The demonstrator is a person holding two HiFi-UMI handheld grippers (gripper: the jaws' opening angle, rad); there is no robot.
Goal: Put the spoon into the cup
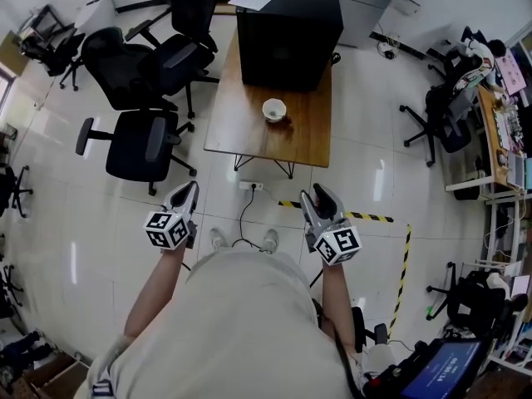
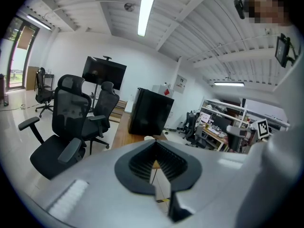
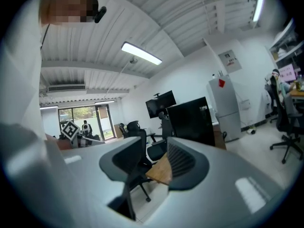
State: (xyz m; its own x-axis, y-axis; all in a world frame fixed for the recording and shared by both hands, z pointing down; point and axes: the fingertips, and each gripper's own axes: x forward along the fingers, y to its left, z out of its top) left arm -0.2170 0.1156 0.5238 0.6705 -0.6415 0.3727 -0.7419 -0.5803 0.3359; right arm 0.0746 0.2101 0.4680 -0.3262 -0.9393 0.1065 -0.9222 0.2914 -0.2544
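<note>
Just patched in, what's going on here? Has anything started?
Not yet. The person stands back from the wooden table, holding the left gripper and the right gripper at waist height. Both have their fingers apart with nothing between them. The cup sits untouched on the table in front of a black box. I can't make out the spoon from here.
</note>
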